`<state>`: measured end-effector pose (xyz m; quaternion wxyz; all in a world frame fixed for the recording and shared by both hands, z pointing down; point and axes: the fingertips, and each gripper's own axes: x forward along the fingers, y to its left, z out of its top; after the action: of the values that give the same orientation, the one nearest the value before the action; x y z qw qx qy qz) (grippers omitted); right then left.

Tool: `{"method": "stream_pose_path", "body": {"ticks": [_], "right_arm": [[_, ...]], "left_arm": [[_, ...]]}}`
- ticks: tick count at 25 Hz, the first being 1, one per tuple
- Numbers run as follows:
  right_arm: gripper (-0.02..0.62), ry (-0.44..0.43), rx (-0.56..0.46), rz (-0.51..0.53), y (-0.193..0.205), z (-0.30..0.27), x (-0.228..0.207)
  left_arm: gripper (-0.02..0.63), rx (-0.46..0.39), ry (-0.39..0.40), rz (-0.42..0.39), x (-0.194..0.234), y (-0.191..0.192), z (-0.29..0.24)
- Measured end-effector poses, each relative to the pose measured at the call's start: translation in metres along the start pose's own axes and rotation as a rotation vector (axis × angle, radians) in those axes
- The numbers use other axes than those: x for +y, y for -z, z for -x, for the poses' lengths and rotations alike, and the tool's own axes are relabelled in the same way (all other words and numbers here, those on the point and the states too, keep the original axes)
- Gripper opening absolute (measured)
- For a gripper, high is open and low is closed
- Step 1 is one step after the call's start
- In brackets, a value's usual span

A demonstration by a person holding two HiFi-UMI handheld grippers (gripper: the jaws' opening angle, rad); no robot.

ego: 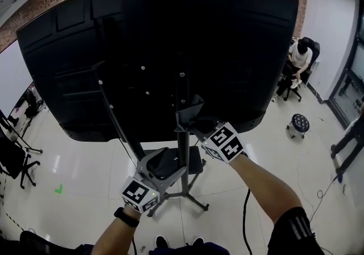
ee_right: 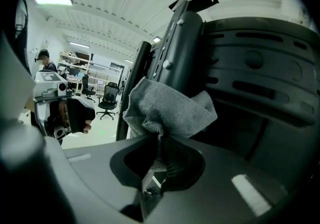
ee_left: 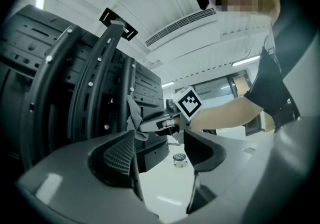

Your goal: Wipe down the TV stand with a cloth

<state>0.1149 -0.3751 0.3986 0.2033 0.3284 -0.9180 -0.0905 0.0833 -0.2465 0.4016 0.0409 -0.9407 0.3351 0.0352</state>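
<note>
The TV stand's black pole (ego: 183,134) carries a big black TV (ego: 170,49) that I see from behind. My right gripper (ego: 190,114) is shut on a grey cloth (ee_right: 170,110), and the cloth presses against the stand's upright bracket (ee_right: 182,53). In the right gripper view the cloth bunches out of the right gripper (ee_right: 157,153). My left gripper (ego: 162,165) hangs lower, left of the pole, open and empty. In the left gripper view the left gripper (ee_left: 162,168) shows a wide gap between its jaws. Beyond that gap are the right gripper's marker cube (ee_left: 189,103) and the cloth (ee_left: 135,118).
The stand's base legs (ego: 187,197) spread over the glossy floor, and a cable (ego: 245,214) trails beside them. A seated person (ego: 298,60) and a round stool (ego: 298,124) are at the back right. An office chair (ego: 17,160) stands at the left.
</note>
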Motion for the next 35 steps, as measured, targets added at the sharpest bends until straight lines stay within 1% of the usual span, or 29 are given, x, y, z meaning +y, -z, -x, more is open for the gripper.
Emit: {"method": "stream_pose_path", "body": {"ticks": [5, 11, 14, 17, 24, 29, 35], "right_arm": [[0.026, -0.053, 0.052, -0.048, 0.040, -0.014, 0.019], [0.026, -0.078, 0.102, -0.093, 0.084, -0.029, 0.034], [0.026, -0.095, 0.132, -0.122, 0.107, -0.038, 0.046], [0.026, -0.120, 0.178, -0.151, 0.133, -0.048, 0.058], [0.026, -0.159, 0.274, -0.215, 0.195, -0.072, 0.083], [0.026, -0.172, 0.333, -0.254, 0.237, -0.087, 0.103], [0.026, -0.172, 0.368, -0.295, 0.285, -0.109, 0.124]], "left_arm": [[0.334, 0.053, 0.006, 0.046, -0.003, 0.038, 0.002], [0.333, 0.109, 0.005, 0.077, -0.005, 0.083, 0.004], [0.333, 0.169, 0.000, 0.093, -0.006, 0.113, 0.008], [0.333, 0.224, -0.005, 0.127, -0.002, 0.140, 0.013], [0.333, 0.270, -0.017, 0.173, 0.006, 0.193, 0.018], [0.333, 0.307, -0.009, 0.216, 0.002, 0.237, 0.022], [0.333, 0.367, -0.017, 0.274, 0.001, 0.295, 0.028]]}}
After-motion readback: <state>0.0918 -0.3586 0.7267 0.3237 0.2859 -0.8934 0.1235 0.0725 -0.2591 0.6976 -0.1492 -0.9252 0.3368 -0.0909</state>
